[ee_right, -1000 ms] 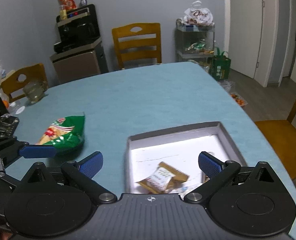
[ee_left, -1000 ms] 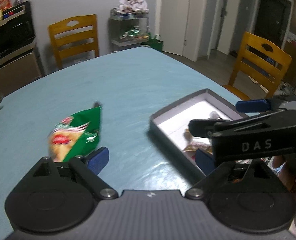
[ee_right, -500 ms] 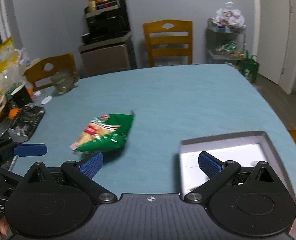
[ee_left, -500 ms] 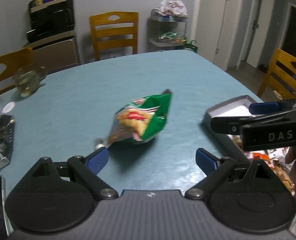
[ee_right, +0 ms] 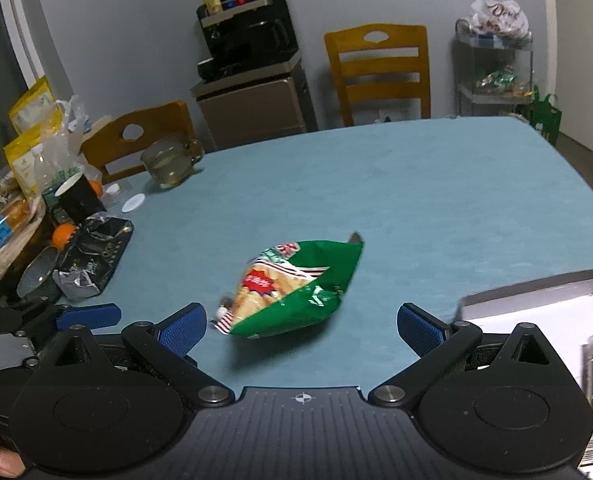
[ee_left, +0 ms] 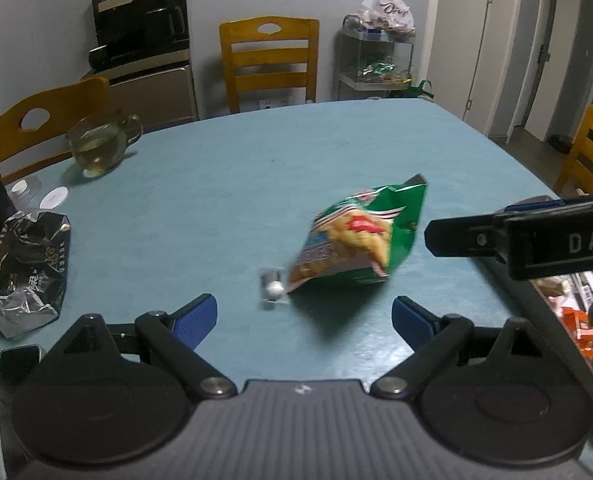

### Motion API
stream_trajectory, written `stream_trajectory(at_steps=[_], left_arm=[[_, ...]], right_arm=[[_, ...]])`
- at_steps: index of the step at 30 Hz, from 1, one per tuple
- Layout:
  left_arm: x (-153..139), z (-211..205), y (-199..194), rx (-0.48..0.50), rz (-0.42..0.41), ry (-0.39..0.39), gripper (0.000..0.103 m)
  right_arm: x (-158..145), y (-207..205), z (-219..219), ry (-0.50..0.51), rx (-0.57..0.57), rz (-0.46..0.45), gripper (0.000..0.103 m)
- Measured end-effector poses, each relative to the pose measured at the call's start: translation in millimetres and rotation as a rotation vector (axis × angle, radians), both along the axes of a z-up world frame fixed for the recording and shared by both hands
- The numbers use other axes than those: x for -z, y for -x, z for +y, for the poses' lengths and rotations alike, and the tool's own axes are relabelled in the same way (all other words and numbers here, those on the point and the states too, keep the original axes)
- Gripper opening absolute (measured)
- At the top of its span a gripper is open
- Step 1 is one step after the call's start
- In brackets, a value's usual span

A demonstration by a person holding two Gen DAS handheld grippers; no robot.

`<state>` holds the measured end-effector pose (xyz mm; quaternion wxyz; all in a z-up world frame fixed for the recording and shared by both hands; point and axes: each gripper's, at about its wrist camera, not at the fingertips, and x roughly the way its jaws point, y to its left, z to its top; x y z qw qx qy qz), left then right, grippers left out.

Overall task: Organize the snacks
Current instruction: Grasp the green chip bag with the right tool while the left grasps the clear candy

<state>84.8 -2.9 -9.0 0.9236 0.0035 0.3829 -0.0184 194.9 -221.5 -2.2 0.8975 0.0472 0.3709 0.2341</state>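
Blue counter [ee_left: 224,184] fills the left wrist view: green bag [ee_left: 360,236] lies ahead of the left hand-held gripper [ee_left: 304,316], jaws spread, empty. Right wrist view: right hand-held gripper [ee_right: 300,326] likewise spread, bag [ee_right: 292,288] between its fingers' line, box [ee_right: 536,292] at right.
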Motion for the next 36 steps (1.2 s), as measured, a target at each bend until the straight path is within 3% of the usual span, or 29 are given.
stream_trajectory(at_steps=[10, 23, 29, 36], left_arm=[[23, 20, -25, -0.004, 0.023, 0.007, 0.095], [57, 22, -59, 0.065, 0.014, 0.005, 0.095], [69, 18, -72, 0.093, -0.007, 0.028, 0.095], [82, 13, -86, 0.109, -0.012, 0.020, 0.095]], right_arm=[[16, -21, 22, -0.036, 0.028, 0.083, 0.103], [48, -63, 26, -0.180, 0.196, 0.258, 0.103], [63, -76, 33, -0.177, 0.234, 0.303, 0.103], [73, -83, 46, -0.145, 0.257, 0.292, 0.103]])
